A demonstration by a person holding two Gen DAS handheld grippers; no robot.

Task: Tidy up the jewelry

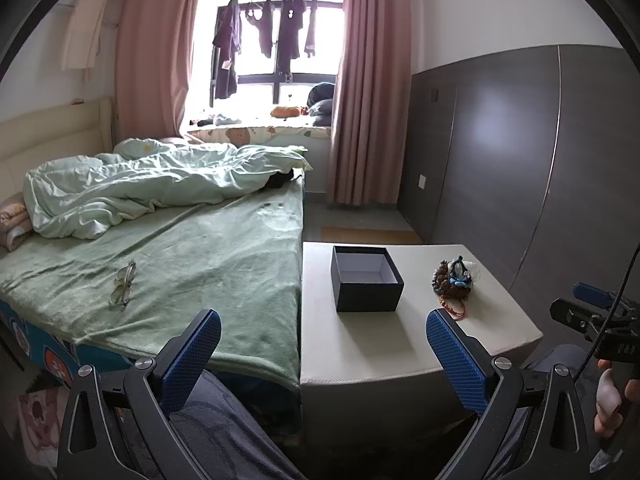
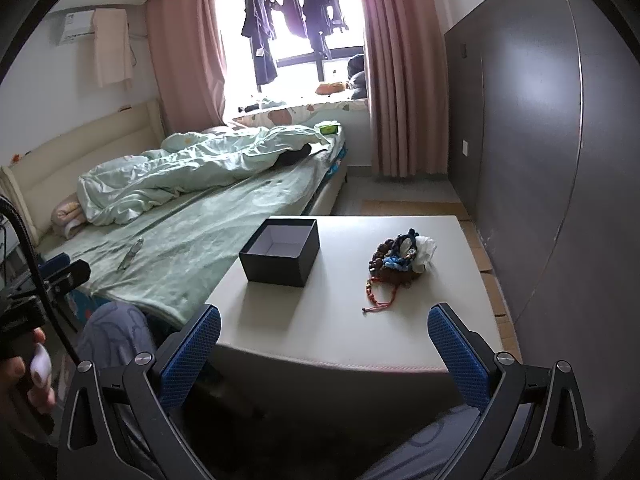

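Jewelry (image 2: 400, 258) heaped on the table (image 2: 340, 332), right of the open box (image 2: 280, 252), untouched.

Both tongs, left (image 1: 324, 344) and right (image 2: 324, 340), gape wide and hold nothing, hanging short of the table's near edge. Tangled beads and a trailing red cord (image 2: 380, 296) may snag, so one pinch could drag the whole pile off the smooth top. The matte cardboard box looks light and may slide if nudged.
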